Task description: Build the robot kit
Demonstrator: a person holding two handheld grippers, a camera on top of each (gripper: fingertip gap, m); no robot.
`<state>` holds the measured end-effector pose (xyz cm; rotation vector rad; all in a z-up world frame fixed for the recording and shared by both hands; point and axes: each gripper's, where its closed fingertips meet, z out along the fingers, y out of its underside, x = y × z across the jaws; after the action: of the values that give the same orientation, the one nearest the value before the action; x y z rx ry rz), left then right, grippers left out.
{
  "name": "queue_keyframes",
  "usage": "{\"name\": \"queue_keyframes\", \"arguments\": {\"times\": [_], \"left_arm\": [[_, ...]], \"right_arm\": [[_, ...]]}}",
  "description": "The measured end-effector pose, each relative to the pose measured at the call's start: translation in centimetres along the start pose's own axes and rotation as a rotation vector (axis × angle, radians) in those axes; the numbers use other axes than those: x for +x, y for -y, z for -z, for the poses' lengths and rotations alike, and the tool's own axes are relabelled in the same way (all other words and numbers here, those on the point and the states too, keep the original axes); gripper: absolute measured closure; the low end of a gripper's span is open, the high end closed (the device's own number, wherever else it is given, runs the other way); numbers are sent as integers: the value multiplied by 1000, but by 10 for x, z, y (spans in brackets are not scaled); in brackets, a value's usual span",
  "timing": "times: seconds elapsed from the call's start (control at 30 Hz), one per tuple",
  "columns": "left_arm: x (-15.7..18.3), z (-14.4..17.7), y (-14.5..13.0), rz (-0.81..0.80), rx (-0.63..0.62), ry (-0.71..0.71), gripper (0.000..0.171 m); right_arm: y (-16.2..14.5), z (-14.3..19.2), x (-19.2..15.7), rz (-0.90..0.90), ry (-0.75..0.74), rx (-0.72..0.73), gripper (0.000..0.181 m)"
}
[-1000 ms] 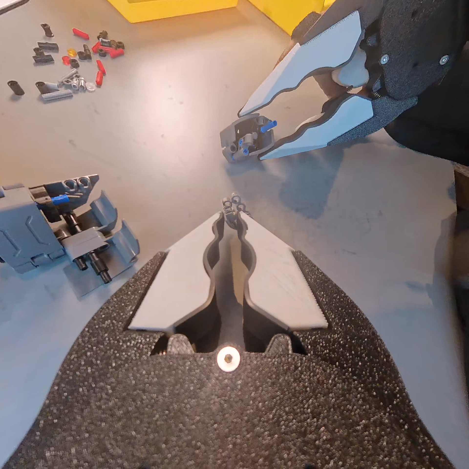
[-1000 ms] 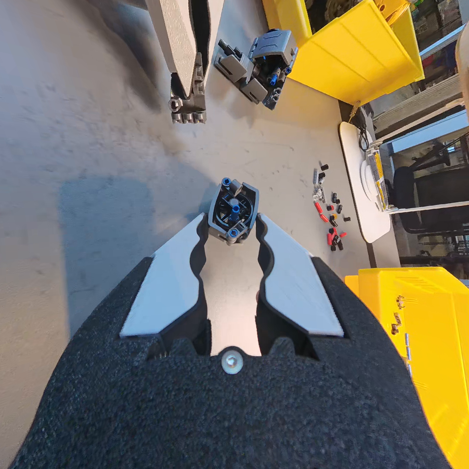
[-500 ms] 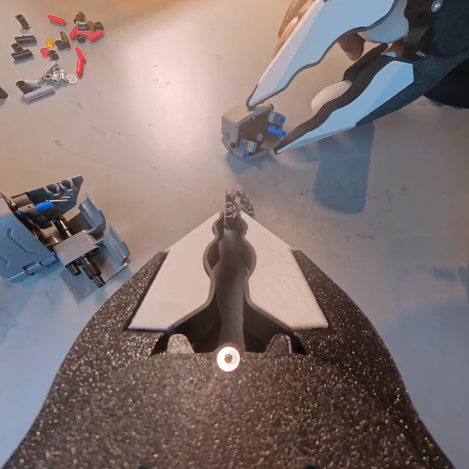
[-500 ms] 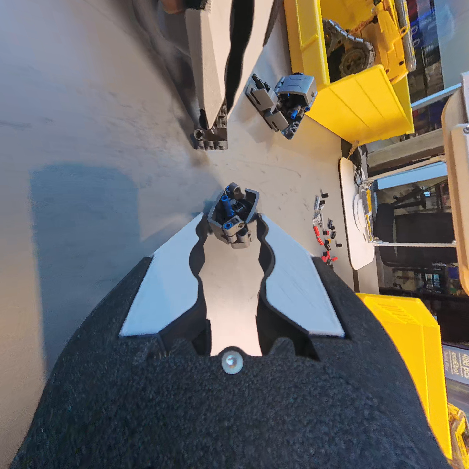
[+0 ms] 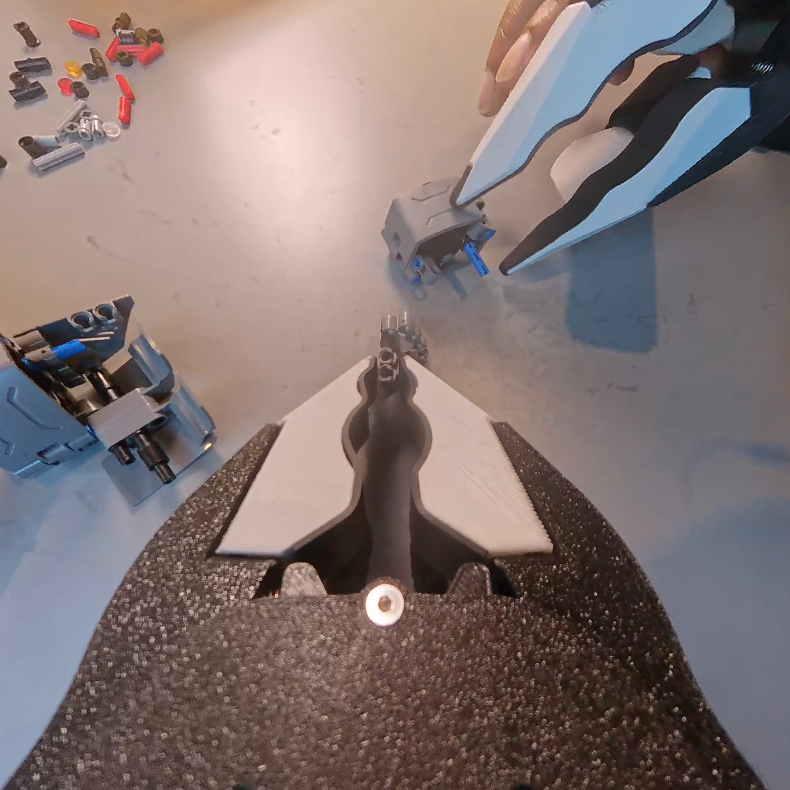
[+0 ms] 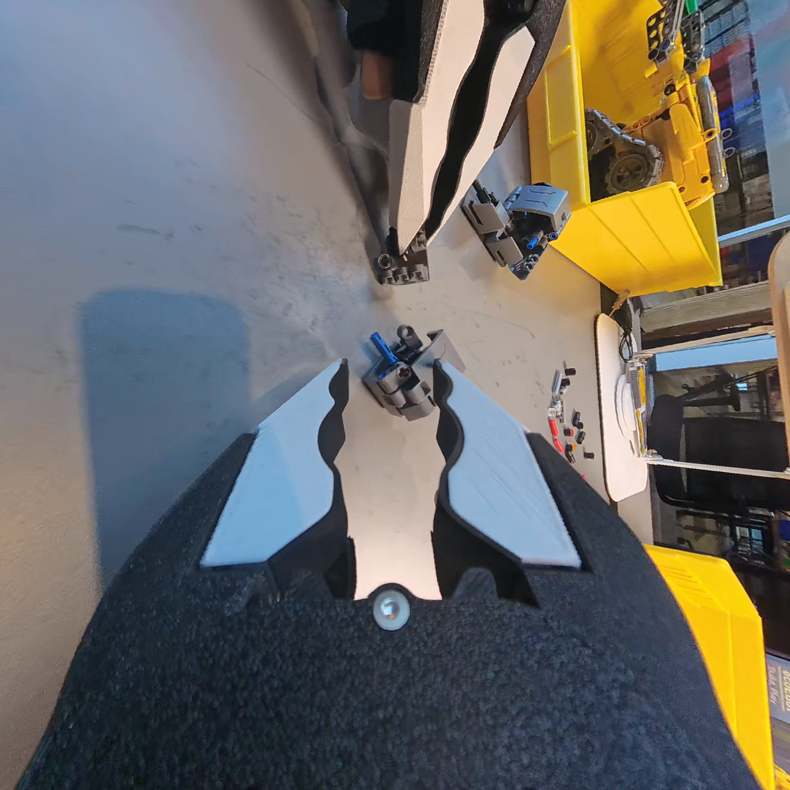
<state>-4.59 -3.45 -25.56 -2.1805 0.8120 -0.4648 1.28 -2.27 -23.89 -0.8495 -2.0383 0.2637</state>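
The left gripper is pinched closed on a small dark grey connector piece. Just beyond it, the right gripper stands spread wide around the small grey block assembly, one finger touching its top, gripping nothing. Farther from that assembly lie the larger grey assembly and loose red and black pins.

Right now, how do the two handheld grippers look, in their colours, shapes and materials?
Both look alike. The left gripper and the right gripper each have a black, grainy, rounded body with a silver screw in the middle, and two flat, pale grey fingers with wavy black inner edges that taper to points. No cables or sleeves show.
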Motion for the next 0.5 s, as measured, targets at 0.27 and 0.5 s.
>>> {"name": "queue_keyframes", "arguments": {"times": [0.27,0.5], "left_arm": [[-1,1,-3,-30,-20,14,162],[-10,21,9,14,50,-1,157]], "right_arm": [[11,6,-2,-122,67,109,143],[4,21,7,-373,209,211,127]]}}
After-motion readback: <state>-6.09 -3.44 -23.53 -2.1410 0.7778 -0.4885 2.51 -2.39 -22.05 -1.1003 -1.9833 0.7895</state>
